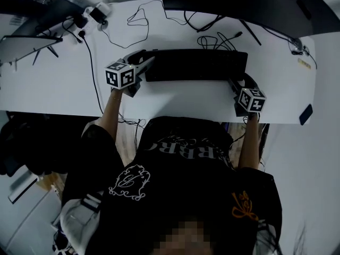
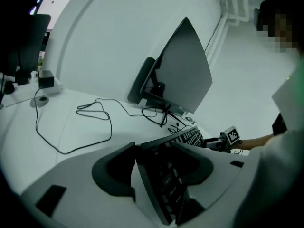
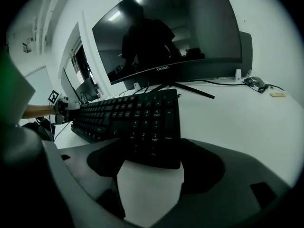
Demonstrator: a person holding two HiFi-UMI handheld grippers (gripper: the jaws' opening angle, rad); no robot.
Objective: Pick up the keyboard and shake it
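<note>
On the white desk point(image 1: 175, 97), the long black plastic keyboard point(image 1: 196, 64) lay with the left gripper point(image 1: 144, 67) and right gripper point(image 1: 235, 85) straddling its ends, jaws apart, not yet clamped, so lifting now might let an end slip out.

Black things on a white desk point(image 1: 175, 97)
The keyboard point(image 1: 196, 64) is black, with small white letters on its keys. The monitor point(image 1: 234, 1) and the thin cables point(image 1: 212, 40) are black too. The left gripper point(image 1: 150, 62) and the right gripper point(image 1: 234, 84) each carry a white cube with black square markers. The person's shirt point(image 1: 186, 195) is black, with white and orange print.
</note>
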